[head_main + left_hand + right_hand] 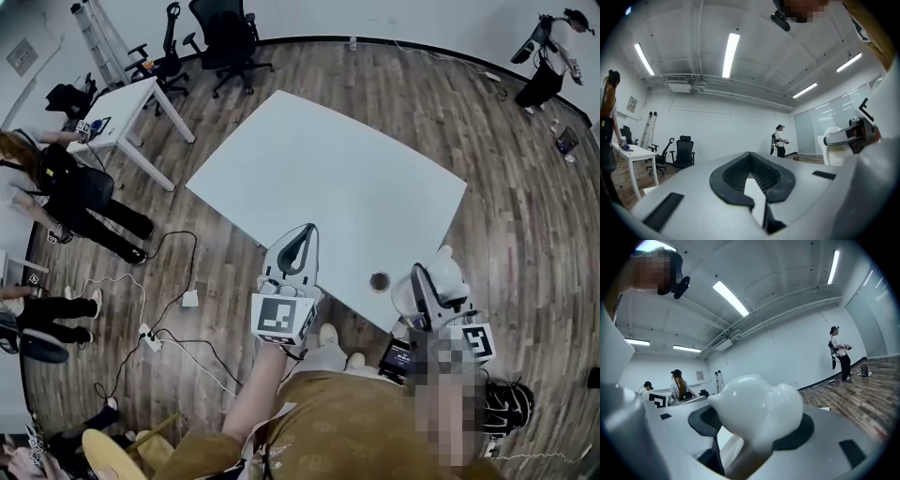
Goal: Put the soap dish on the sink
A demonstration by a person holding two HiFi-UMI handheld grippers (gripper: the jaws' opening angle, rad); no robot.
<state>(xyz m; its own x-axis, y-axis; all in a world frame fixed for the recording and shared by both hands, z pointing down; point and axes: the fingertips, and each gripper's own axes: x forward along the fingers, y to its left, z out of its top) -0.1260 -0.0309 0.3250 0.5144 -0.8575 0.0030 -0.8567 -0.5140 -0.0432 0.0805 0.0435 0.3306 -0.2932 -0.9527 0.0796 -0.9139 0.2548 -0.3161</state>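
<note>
A glossy white, rounded soap dish (pixel 757 413) fills the middle of the right gripper view, and my right gripper (pixel 751 428) is shut on it, its dark pads on either side. From the head view the soap dish (pixel 448 274) hangs over the near right corner of the white table (pixel 319 178), with the right gripper (pixel 433 281) under it. My left gripper (pixel 302 236) is over the table's near edge, shut and holding nothing. In the left gripper view the left gripper (pixel 751 164) has its dark pads together, pointing level across the room.
A small dark round thing (pixel 379 281) sits on the table near its front corner. A small white desk (pixel 131 108) and office chairs (pixel 225 37) stand at the back left. People (pixel 66 187) are at the left, another person (pixel 553 52) far right. Cables (pixel 150 337) lie on the wood floor.
</note>
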